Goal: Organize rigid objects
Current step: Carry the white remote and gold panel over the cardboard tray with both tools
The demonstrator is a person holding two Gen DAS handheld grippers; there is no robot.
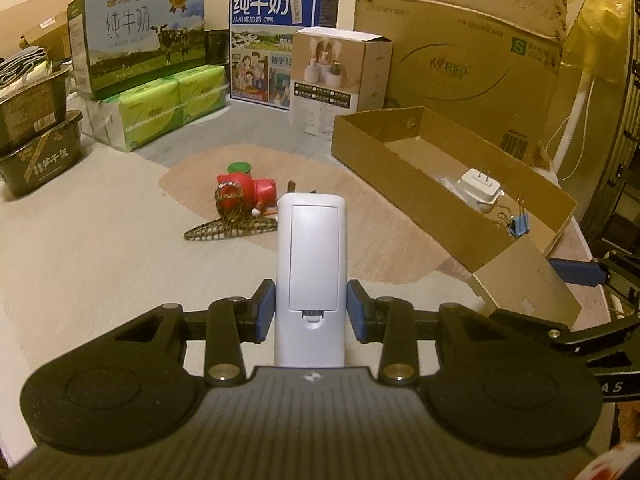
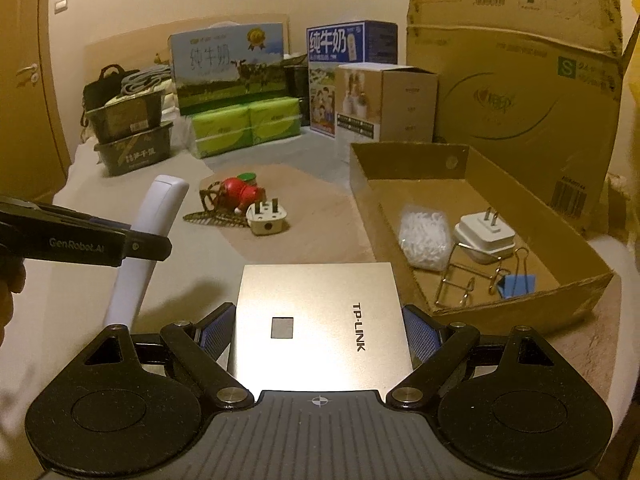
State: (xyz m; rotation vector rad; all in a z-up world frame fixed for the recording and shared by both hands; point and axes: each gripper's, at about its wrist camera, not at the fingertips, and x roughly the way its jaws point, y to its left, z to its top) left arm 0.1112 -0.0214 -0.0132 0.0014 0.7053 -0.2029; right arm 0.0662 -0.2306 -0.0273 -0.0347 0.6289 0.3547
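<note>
Left wrist view first: the left gripper is clamped on a white remote control, blue pads pressed to both of its long sides, battery cover facing up and the far end pointing toward twelve o'clock. Beyond its tip, at about eleven o'clock, a red toy figure lies on its side on a woven fan-shaped piece. Off at two o'clock sits the open cardboard tray, with a white charger plug inside, prongs up, and a blue binder clip near its closest corner.

Over to the right wrist view: the right gripper stands wide, its pads bearing on both edges of a flat silver TP-LINK box, lifted clear of the bed surface. The tray is at one to two o'clock; inside it are a bag of small white pieces, the charger plug, a gold wire stand and the blue clip, close together. At eleven o'clock, a white three-pin plug lies just beside the red toy. At nine o'clock the other gripper comes in with the remote tilted upward. Along the wall stand milk cartons, green tissue packs and a large carton.
</note>
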